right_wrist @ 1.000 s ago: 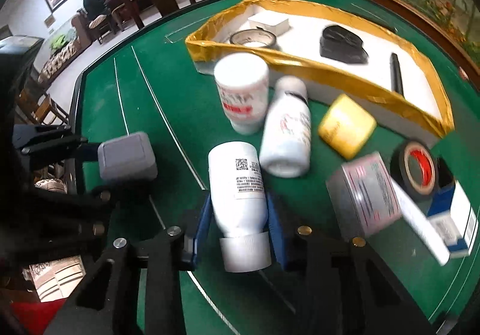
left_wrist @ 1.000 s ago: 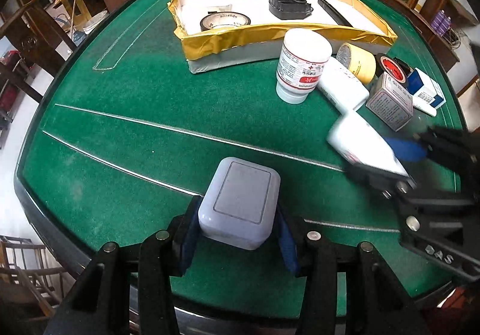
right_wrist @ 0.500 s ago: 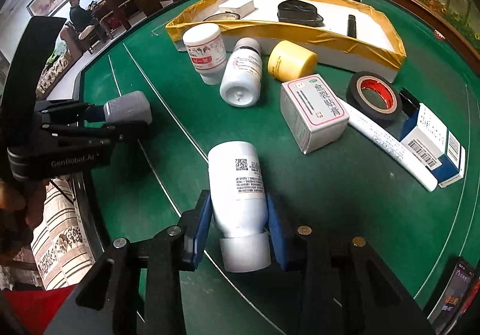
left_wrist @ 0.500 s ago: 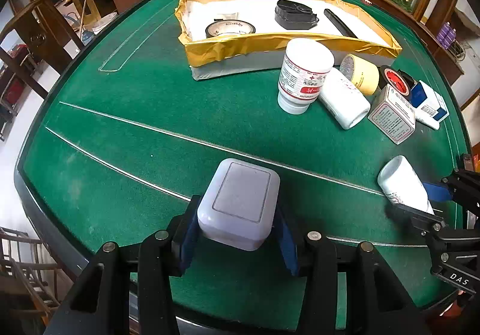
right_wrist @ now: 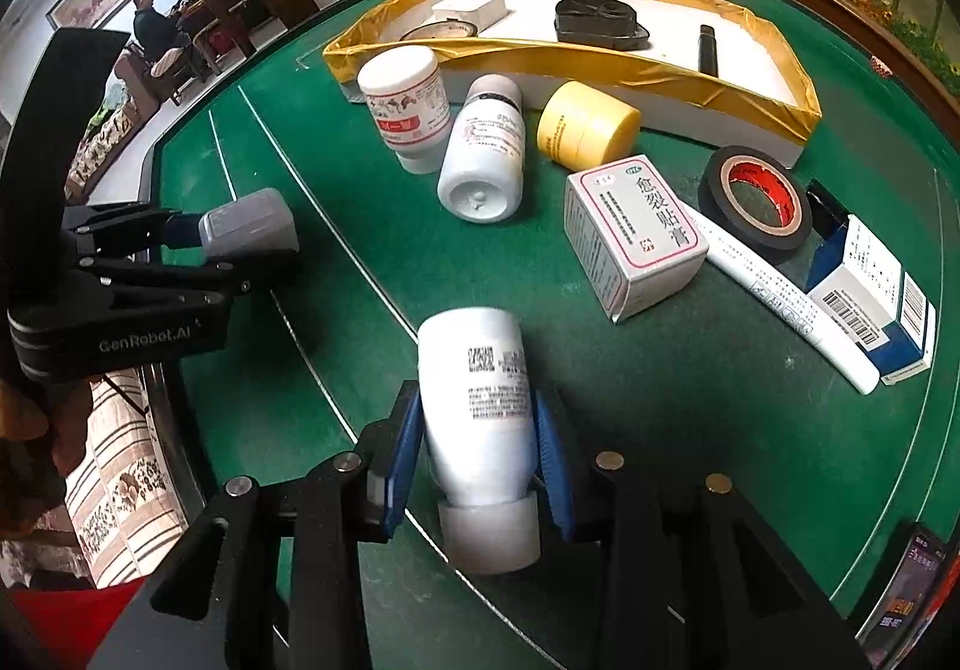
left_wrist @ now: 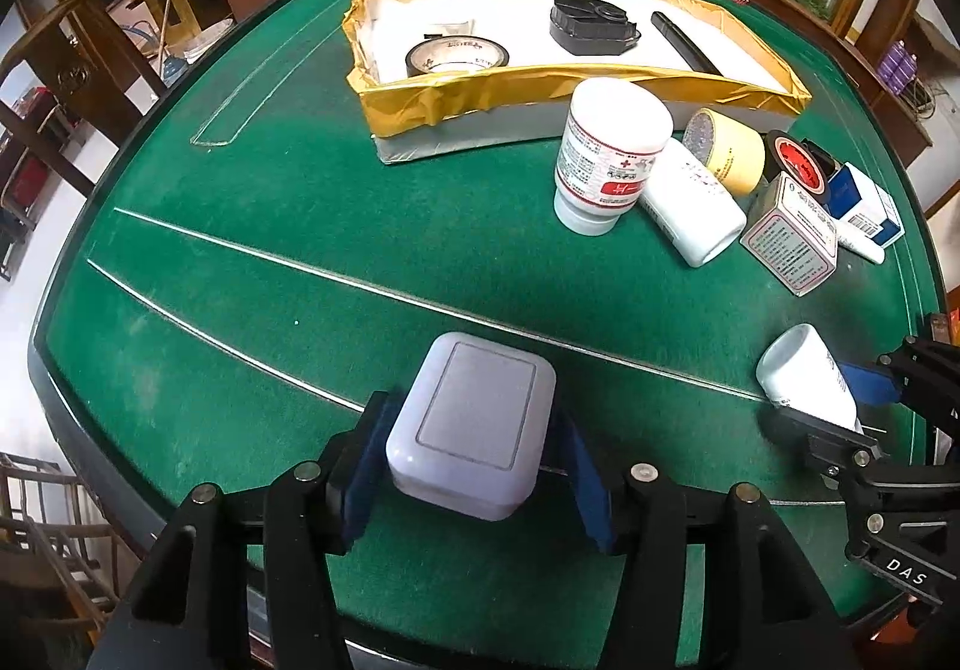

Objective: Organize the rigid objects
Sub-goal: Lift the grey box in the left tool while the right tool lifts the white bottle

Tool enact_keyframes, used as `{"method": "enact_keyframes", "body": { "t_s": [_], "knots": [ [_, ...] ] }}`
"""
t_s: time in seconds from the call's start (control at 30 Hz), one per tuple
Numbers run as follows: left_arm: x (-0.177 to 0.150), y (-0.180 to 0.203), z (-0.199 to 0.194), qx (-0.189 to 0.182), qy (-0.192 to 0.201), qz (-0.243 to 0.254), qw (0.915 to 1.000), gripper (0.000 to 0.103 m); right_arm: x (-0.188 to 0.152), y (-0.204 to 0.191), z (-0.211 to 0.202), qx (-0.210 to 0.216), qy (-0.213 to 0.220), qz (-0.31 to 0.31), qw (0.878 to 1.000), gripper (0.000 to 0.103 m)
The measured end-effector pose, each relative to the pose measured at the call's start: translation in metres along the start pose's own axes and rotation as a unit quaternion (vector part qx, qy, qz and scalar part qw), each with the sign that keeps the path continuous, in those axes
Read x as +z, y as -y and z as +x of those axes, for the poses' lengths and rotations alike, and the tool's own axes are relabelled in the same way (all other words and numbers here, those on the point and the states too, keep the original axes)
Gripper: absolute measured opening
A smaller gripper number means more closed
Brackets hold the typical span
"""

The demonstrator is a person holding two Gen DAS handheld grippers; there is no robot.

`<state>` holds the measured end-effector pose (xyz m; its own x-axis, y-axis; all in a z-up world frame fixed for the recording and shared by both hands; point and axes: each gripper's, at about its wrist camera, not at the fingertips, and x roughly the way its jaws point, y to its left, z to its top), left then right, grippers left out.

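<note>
- Right gripper [right_wrist: 477, 451] has carried the white bottle [right_wrist: 474, 400] away from the clutter, clamped on it.
- Left gripper [left_wrist: 471, 466] jaws just opening; grey box [left_wrist: 471, 424] sits between them on green felt table [left_wrist: 300, 226].
- Gold-edged tray [left_wrist: 456, 91] at far side; wooden furniture behind.

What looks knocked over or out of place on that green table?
A white bottle lies on its side, leaning against the upright white jar. The yellow jar is also tipped over beside the gold-edged tray. Nothing looks spilled or broken.
</note>
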<state>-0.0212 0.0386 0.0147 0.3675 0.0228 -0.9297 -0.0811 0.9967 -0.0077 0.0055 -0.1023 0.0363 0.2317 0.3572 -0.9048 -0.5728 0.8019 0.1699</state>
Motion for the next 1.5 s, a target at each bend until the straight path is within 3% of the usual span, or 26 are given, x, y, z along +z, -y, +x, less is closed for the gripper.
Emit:
{"method": "enact_keyframes", "body": {
  "t_s": [0.1,0.13,0.5,1.2,1.5],
  "knots": [
    [0.001,0.001,0.0,-0.001,0.002,0.004,1.0,0.055,0.001,-0.002,0.0,-0.005,-0.002,-0.004,1.0,0.035],
    [0.001,0.003,0.0,-0.003,0.003,0.007,1.0,0.05,0.001,-0.002,0.0,-0.007,-0.002,-0.005,1.0,0.035],
    [0.005,0.005,0.0,-0.005,-0.002,0.007,1.0,0.049,0.007,0.001,0.003,0.007,-0.001,0.009,1.0,0.034],
    [0.036,-0.026,-0.058,-0.016,0.06,-0.055,0.9965,0.049,0.015,-0.001,-0.003,0.037,0.012,0.018,0.999,0.034],
    [0.054,-0.013,-0.069,-0.025,0.072,-0.037,0.9964,0.049,0.017,0.001,-0.013,0.046,0.026,0.033,0.998,0.033]
  ]
}}
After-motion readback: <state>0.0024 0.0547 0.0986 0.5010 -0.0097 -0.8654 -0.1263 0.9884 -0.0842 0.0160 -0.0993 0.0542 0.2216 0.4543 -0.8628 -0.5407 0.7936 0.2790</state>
